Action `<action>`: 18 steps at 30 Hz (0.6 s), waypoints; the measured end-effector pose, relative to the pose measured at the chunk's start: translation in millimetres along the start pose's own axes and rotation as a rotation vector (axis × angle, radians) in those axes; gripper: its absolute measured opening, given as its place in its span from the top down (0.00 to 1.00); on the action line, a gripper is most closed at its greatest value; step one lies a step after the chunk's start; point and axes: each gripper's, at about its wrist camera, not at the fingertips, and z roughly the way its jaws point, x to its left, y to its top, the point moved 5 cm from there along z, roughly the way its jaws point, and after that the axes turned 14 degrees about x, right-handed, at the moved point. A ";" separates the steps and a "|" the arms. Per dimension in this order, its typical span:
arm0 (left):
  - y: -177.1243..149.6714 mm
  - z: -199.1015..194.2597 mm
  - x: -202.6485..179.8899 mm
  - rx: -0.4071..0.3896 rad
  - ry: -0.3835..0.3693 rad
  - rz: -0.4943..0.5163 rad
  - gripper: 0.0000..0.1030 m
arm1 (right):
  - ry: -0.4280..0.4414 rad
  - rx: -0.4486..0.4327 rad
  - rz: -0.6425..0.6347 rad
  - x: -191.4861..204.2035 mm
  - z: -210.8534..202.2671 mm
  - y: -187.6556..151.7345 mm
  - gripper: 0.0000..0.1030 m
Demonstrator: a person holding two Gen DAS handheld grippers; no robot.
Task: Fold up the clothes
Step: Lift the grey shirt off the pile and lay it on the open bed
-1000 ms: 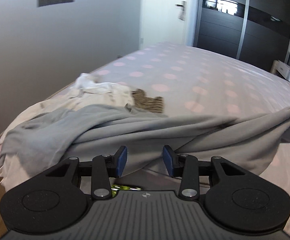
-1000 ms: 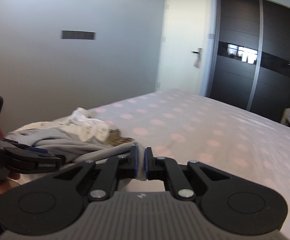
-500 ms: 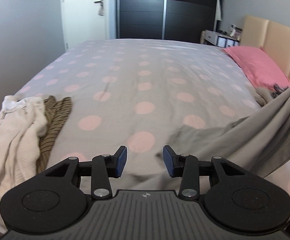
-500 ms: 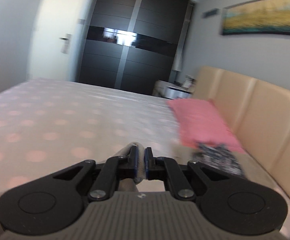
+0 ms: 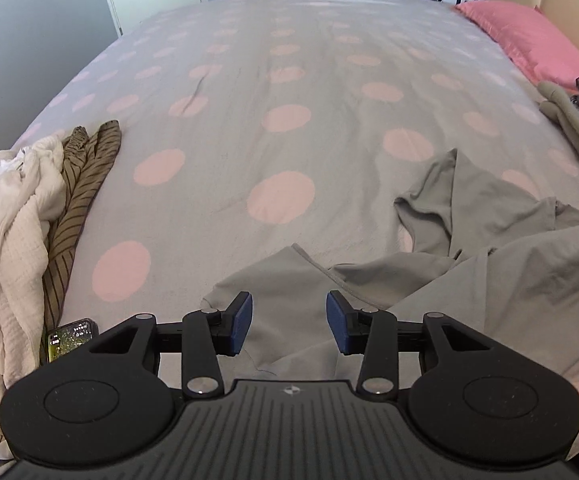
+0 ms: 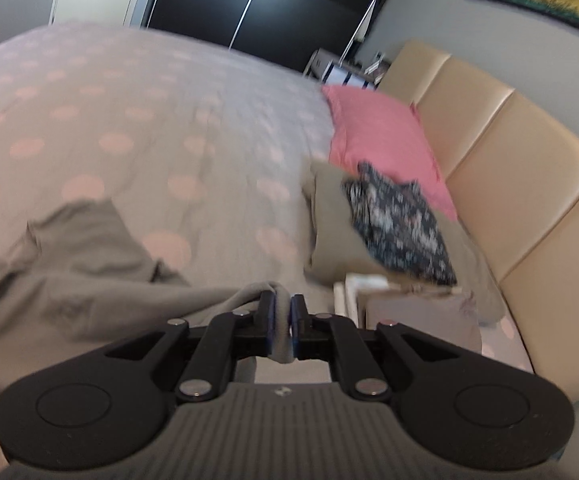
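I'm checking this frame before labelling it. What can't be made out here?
- Grey garment: cut off by the left wrist view's right edge; type unclear.
- Phone: partly behind the left hand-held gripper; screen too small to read.
- Patterned cloth: blurred in the right wrist view.
- Right hand-held gripper: hides the pinched fabric's edge.

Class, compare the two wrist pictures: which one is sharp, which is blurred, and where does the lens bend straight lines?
Left wrist view: sharp, evenly lit; the bedspread dots are crisp, its edges bow outward, corners dark. Right wrist view: smeared by motion, the pillow and patterned cloth soft, yet the right claw gripping the grey shirt stays fairly clear; the headboard curves.
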 end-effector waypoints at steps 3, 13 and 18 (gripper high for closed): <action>1.5 4.9 -2.9 0.010 0.016 -0.001 0.55 | 0.020 0.029 -0.041 -8.7 -4.2 -15.7 0.86; 19.0 19.2 -18.1 0.008 -0.010 0.011 0.54 | 0.178 -0.039 0.006 -27.4 -18.9 11.6 0.68; 27.8 28.0 -25.4 -0.007 -0.055 0.020 0.51 | 0.256 0.004 -0.033 6.6 34.0 45.6 0.68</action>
